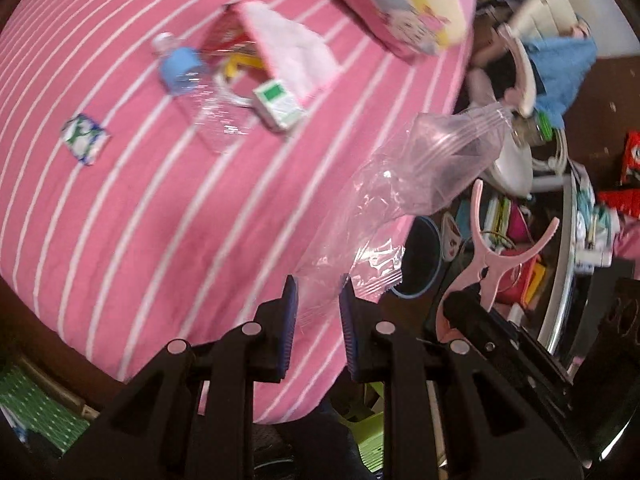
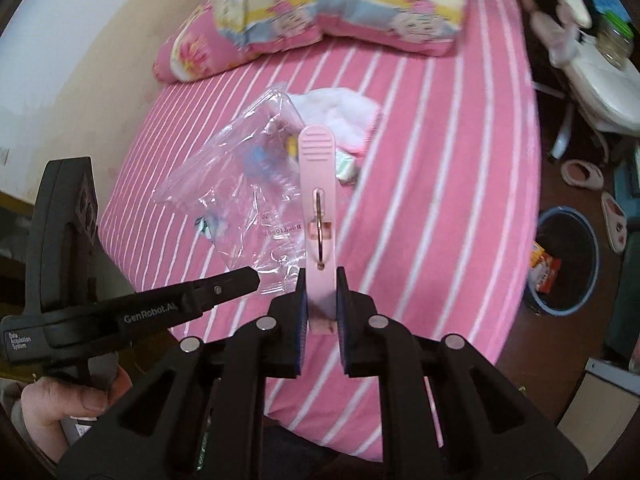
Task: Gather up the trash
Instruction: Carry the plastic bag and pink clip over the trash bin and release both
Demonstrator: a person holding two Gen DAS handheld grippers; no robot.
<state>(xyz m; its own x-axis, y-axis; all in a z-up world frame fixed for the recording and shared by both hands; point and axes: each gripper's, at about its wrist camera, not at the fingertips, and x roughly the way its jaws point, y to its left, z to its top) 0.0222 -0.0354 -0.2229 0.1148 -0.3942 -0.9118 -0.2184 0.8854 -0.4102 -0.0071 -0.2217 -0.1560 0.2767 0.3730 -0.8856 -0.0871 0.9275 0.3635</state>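
Left wrist view: left gripper [image 1: 317, 292] is clenched on the lower edge of a clear plastic bag [image 1: 404, 176], which extends toward 1 o'clock above the pink striped bed [image 1: 140, 220]. Empty bottle [image 1: 200, 88], green-white box [image 1: 280, 106] and small wrapper [image 1: 85, 139] lie at 11 o'clock on the bed. Right wrist view: right gripper [image 2: 322, 298] grasps a pink clothes peg [image 2: 318, 200] pointing to 12 o'clock. Trash bin [image 2: 586, 236] stands at 3 o'clock

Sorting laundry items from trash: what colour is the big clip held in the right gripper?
Pale pink clip, clearest in the right wrist view.
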